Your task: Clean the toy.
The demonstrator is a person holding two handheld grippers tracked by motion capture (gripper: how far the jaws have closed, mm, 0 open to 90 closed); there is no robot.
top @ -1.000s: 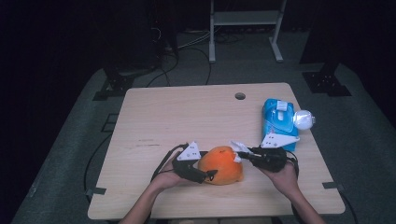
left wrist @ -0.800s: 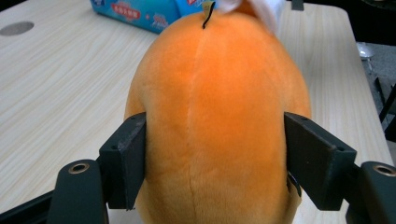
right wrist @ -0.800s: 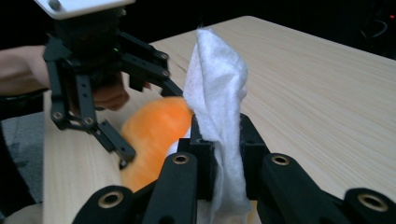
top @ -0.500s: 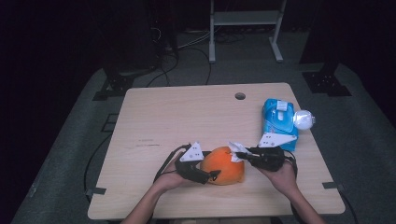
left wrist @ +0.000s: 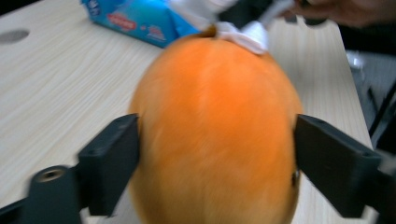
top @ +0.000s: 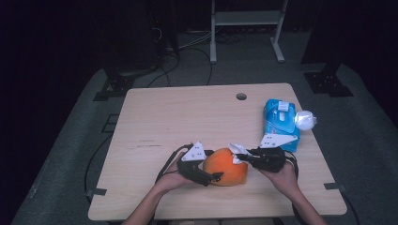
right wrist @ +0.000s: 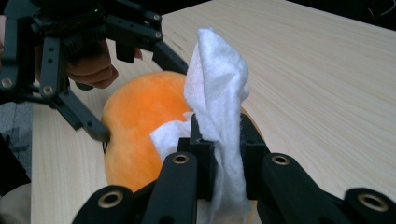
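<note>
An orange plush fruit [top: 225,168] lies near the table's front edge. My left gripper [top: 213,165] reaches around it from the left. Its jaws have just been opening, and in the left gripper view they [left wrist: 217,154] flank the fruit [left wrist: 215,130] without squeezing it. My right gripper [top: 239,157] comes in from the right, shut on a white wipe [right wrist: 215,79]. The right gripper [right wrist: 218,140] holds the wipe against the top of the fruit [right wrist: 135,121]. The wipe [left wrist: 247,37] shows at the fruit's far end.
A blue pack of wipes [top: 280,119] lies at the table's right edge with a white round object [top: 305,120] beside it. The wooden table [top: 178,117] has a cable hole [top: 241,96] near its back. Dark floor, cables and stands surround it.
The left gripper's jaws now stand wider around the orange fruit than before. Both hands have stayed almost where they were, and the wipe is still on the fruit.
</note>
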